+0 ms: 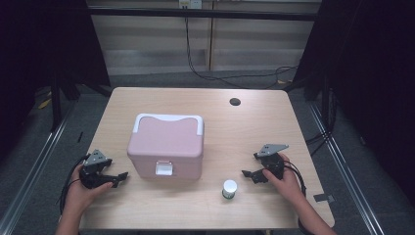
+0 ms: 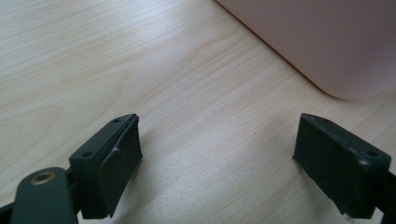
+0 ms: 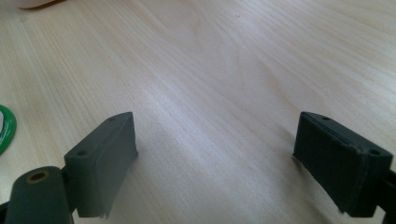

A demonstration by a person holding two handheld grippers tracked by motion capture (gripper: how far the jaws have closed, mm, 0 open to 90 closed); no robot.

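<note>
Left tool (image 1: 120, 177) and right tool (image 1: 249, 175) rest wide apart-jawed, empty, on the surface (image 1: 254, 132), flanking pink box (image 1: 166, 147) and small jar (image 1: 229, 188).

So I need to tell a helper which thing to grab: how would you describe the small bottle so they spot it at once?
Start at the pink box in the middle of the wooden table. Move toward the table's near edge and to the right of the box's white latch: the small bottle stands there alone, upright. Its white cap and green band set it apart from the far bigger pink box.
</note>
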